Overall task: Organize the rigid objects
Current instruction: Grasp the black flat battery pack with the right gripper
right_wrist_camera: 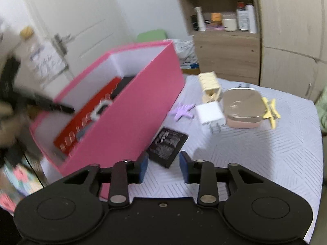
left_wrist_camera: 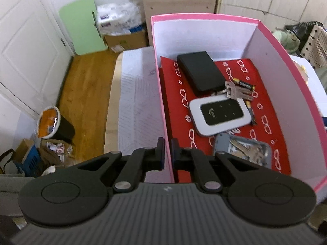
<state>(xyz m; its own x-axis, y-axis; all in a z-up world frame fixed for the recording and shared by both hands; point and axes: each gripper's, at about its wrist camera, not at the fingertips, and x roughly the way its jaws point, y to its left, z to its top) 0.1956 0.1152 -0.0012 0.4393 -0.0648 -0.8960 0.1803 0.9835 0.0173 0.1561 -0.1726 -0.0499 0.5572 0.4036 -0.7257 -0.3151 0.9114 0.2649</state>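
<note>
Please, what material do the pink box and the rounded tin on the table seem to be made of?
Pink box: probably stiff cardboard, matte pink outside and white inside; its walls are thin, flat and sharply folded. Rounded tin: the lid looks like brushed metal, with a soft gold sheen and a pull ring; the pink base may be coated metal or plastic.

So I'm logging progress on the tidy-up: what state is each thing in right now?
Left claw: shut on the pink box's wall.
Right claw: open, empty.
Pink box: lid off, tilted.
Power bank: inside box.
Keys: inside box.
Black battery: on table.
White charger: on table.
Tin: closed, on table.
</note>
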